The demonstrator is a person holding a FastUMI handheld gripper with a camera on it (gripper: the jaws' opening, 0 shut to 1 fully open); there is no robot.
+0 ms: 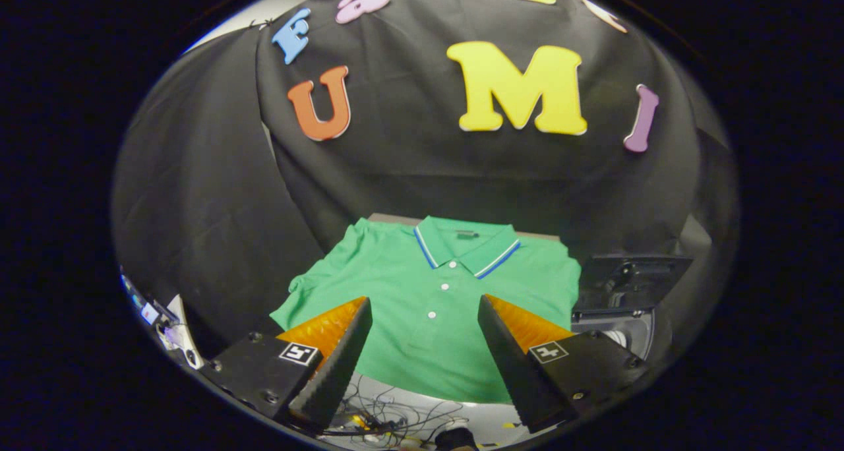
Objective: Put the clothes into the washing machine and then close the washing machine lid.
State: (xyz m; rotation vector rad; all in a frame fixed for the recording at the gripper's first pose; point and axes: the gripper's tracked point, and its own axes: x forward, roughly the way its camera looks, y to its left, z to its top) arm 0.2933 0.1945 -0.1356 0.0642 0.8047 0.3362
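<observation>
A green polo shirt (422, 306) with a blue-and-white striped collar lies spread flat on a table, collar toward the booth wall. My gripper (425, 309) hovers above the shirt's lower front, fingers wide open and holding nothing; the button placket shows between them. To the right of the shirt stands the washing machine (623, 306), its dark lid (630, 276) raised and the opening below it partly visible.
The table's near edge (422, 398) sits just below the shirt hem. Tangled cables (389, 421) lie on the floor beneath my fingers. Some small equipment (165, 326) stands to the left, beside the black cloth wall.
</observation>
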